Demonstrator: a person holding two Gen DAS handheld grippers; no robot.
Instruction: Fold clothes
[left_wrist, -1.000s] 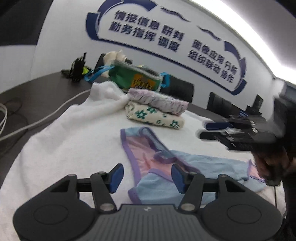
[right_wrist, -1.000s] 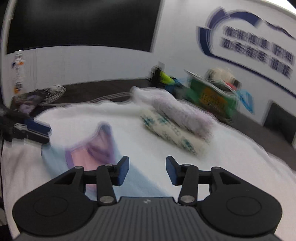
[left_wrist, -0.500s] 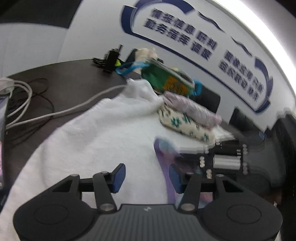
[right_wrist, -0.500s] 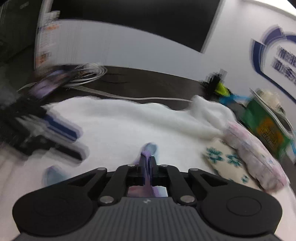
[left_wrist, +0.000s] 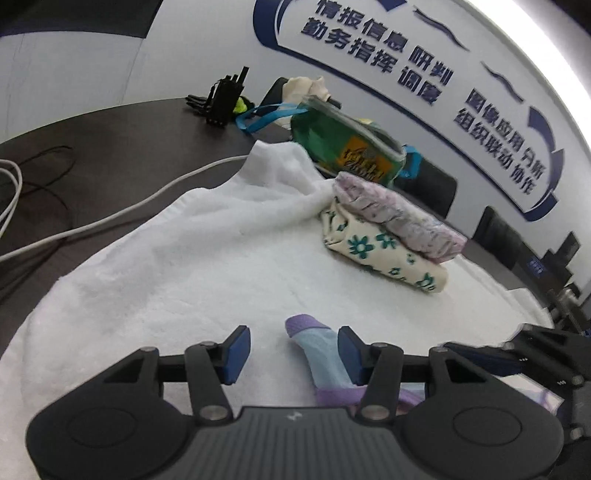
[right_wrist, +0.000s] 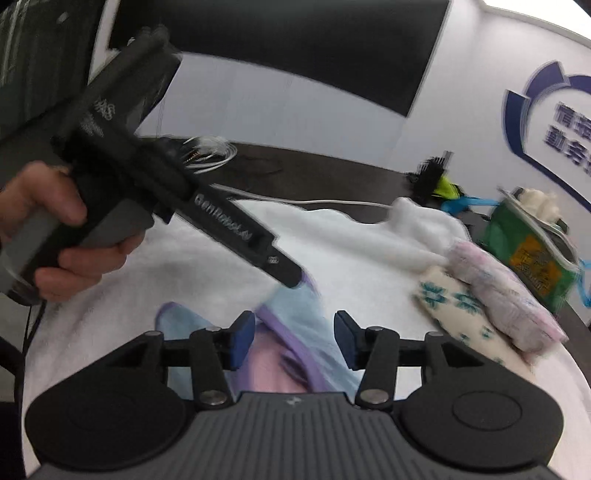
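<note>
Light blue underwear with purple trim (right_wrist: 291, 332) lies partly folded on a white towel (right_wrist: 332, 243). In the left wrist view a corner of it (left_wrist: 317, 343) pokes up between the fingers of my open left gripper (left_wrist: 293, 349). My right gripper (right_wrist: 293, 338) is open just above the garment and holds nothing. The left gripper's body (right_wrist: 207, 218) crosses the right wrist view, its tip low at the garment's far edge. Two folded garments, a floral one (left_wrist: 384, 254) and a pale purple one (left_wrist: 395, 214) on top, sit at the towel's far side.
A green bag with blue straps (left_wrist: 343, 144) stands behind the folded stack. A white cable (left_wrist: 110, 218) runs over the dark table (left_wrist: 92, 147) at left. A black charger rack (left_wrist: 221, 99) stands at the back.
My right gripper was shut on the underwear's edge half a second ago and has let it go and opened. The garment now lies folded over, and the left gripper has moved in over it.
</note>
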